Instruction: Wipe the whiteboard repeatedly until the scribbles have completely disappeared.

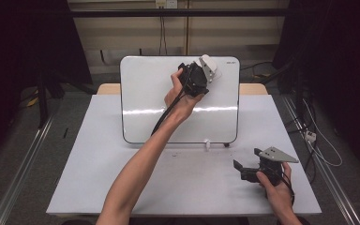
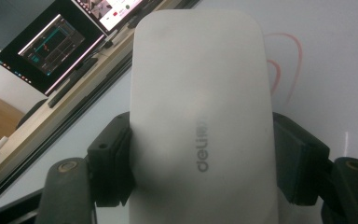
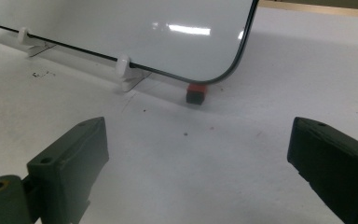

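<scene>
Eraser held against the whiteboard

My left gripper (image 1: 209,74) clamps the white eraser (image 2: 200,116) against the whiteboard (image 1: 145,103), covering part of a faint red mark (image 2: 286,65). My right gripper (image 1: 243,169) rests on the table (image 1: 98,178), jaws wide and empty; the small red-and-black piece (image 3: 196,94) under the board's corner is hard to make out.

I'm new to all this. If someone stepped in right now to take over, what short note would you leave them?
Left tool: shut on the white eraser, held up against the whiteboard near its top right.
Right tool: open, holding nothing, low over the table at the right.
A small red and black piece lies by the board's lower corner.
Done: eraser picked up and brought to the board.
Left: faint red lines remain beside the eraser; probably wipe those next.
</scene>
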Demonstrator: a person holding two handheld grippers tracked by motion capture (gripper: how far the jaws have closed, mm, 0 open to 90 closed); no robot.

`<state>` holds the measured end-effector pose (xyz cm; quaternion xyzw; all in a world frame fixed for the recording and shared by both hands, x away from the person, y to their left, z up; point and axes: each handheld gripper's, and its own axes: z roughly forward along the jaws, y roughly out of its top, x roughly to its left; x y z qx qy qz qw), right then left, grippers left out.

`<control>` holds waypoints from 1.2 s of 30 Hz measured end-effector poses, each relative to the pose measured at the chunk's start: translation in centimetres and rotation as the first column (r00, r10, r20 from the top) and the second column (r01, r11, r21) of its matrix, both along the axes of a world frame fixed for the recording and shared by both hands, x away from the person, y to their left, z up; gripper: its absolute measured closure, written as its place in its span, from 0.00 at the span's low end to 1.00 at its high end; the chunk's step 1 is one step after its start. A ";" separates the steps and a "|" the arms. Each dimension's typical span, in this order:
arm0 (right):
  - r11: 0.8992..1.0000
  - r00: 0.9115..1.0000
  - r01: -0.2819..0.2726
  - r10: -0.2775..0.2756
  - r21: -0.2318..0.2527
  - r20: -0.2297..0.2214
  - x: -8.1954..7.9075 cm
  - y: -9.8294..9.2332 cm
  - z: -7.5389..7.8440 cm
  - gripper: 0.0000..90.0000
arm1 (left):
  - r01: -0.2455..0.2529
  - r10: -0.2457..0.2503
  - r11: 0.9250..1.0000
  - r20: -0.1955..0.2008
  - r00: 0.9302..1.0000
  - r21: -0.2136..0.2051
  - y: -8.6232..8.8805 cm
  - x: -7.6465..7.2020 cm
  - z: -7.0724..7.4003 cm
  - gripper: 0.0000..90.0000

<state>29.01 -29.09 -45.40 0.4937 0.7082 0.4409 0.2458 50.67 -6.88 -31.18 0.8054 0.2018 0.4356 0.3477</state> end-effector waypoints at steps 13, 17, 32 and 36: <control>1.000 1.000 -0.001 0.001 -0.003 0.003 -0.1 0.0 0.1 0.06 | 0.111 -0.110 0.987 -0.015 0.994 0.114 -2.7 -2.0 -2.3 0.35; 1.000 1.000 -0.003 0.003 -0.003 0.004 -0.2 0.1 0.1 0.06 | 0.141 -0.140 0.981 -0.014 0.990 0.134 -3.1 -3.0 -3.3 0.35; 1.000 1.000 -0.004 0.004 -0.004 0.006 -0.1 0.1 0.1 0.06 | 0.176 -0.175 0.973 -0.023 0.984 0.147 -4.1 -3.1 -3.1 0.35; 1.000 1.000 -0.004 0.004 -0.005 0.006 -0.2 0.0 0.1 0.06 | 0.174 -0.172 0.976 -0.026 0.985 0.132 -4.5 -2.3 -2.3 0.35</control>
